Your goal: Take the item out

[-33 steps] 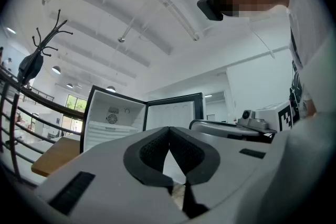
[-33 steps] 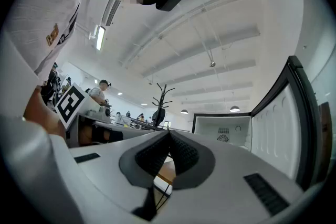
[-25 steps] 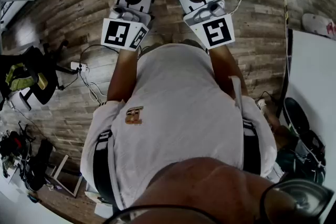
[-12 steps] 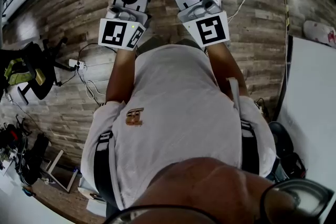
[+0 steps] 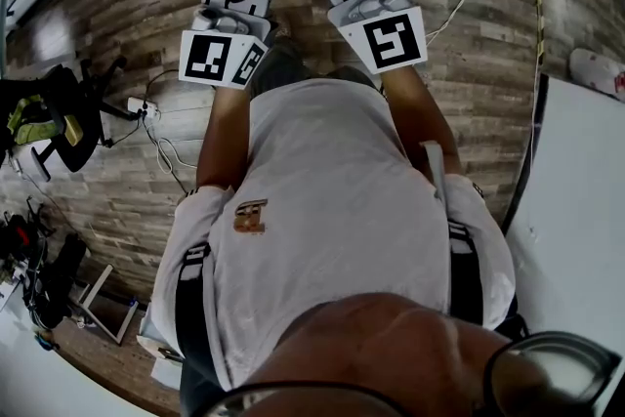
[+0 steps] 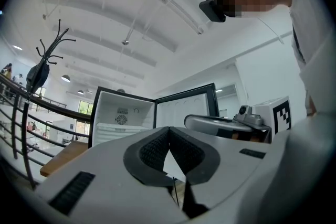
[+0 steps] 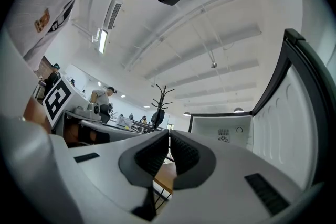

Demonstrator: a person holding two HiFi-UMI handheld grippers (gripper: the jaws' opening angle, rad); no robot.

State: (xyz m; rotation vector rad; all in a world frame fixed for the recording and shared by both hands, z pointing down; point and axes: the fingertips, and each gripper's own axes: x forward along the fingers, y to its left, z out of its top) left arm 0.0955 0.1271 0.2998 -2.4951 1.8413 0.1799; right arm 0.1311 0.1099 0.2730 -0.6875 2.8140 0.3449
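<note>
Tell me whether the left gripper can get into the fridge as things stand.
Probably yes: the fridge stands with its door swung open, and nothing shows between it and the left gripper. The fridge is some way off; the jaws are shut.

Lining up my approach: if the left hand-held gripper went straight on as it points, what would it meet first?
Probably the open fridge, where its door hinges; nothing nearer shows, but depth is unclear.
</note>
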